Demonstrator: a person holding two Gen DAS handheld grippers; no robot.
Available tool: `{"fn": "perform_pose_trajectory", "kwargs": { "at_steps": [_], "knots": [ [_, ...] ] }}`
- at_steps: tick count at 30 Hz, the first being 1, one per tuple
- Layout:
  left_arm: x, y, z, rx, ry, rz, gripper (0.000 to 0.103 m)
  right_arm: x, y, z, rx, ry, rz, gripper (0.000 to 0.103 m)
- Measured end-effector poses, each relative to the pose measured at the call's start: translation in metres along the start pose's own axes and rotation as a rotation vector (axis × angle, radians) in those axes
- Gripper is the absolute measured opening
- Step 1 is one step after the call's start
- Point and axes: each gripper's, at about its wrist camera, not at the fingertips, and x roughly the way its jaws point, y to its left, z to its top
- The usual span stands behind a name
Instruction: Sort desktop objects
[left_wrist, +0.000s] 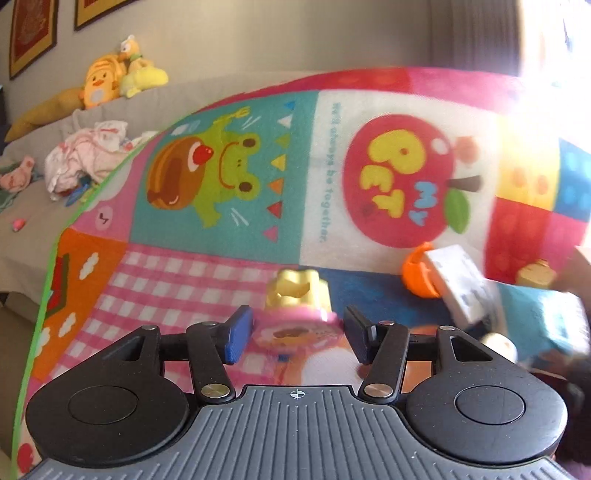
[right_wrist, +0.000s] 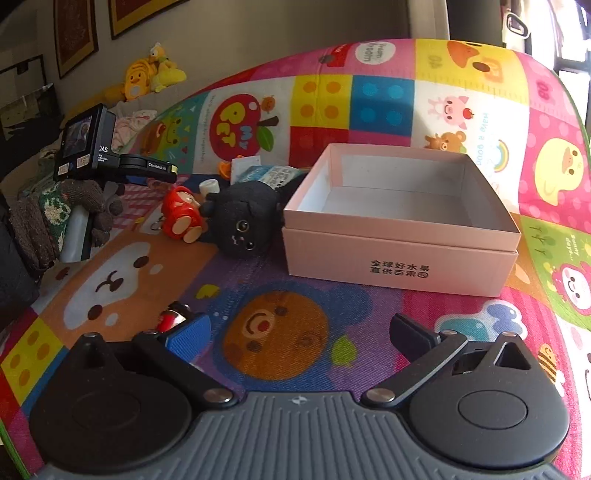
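Left tongs (left_wrist: 297, 334) apparently grasping blurred yellow-pink toy (left_wrist: 299, 301) | right tongs (right_wrist: 301, 332) released | pink box (right_wrist: 399, 236) empty

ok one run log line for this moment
left tongs: around pink-yellow toy, contact unclear | right tongs: open, empty | pink box: empty | black plush: beside box
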Motion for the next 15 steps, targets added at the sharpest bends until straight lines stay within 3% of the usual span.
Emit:
{"fn": "perform_pose_trajectory", "kwargs": {
  "at_steps": [1, 2, 4, 6, 8, 9, 12, 15],
  "knots": [
    [-0.018, -0.002, -0.006, 0.012, -0.013, -0.030, 0.059, 0.000, 0.007, 0.001, -0.027, 0.005, 0.051, 0.102],
    [-0.037, -0.006, -0.013, 0.019, -0.025, -0.068, 0.051, 0.001, 0.013, 0.002, -0.048, 0.013, 0.086, 0.099],
    [-0.071, -0.012, -0.028, 0.022, -0.032, -0.150, 0.042, 0.009, 0.027, 0.002, -0.082, 0.057, 0.161, 0.078],
    [-0.097, -0.019, -0.042, 0.008, -0.036, -0.218, 0.042, 0.017, 0.043, 0.000, -0.111, 0.088, 0.218, 0.069],
    [-0.112, -0.026, -0.056, 0.006, -0.022, -0.270, 0.042, 0.022, 0.059, -0.005, -0.154, 0.096, 0.239, 0.069],
    [-0.117, -0.030, -0.061, 0.013, -0.015, -0.282, 0.042, 0.026, 0.067, -0.008, -0.188, 0.102, 0.233, 0.064],
    [-0.124, -0.035, -0.074, 0.021, -0.006, -0.286, 0.044, 0.033, 0.080, -0.016, -0.278, 0.130, 0.158, 0.037],
    [-0.123, -0.028, -0.079, 0.003, 0.012, -0.283, 0.055, 0.031, 0.069, -0.018, -0.297, 0.106, 0.054, 0.035]
  ]
}}
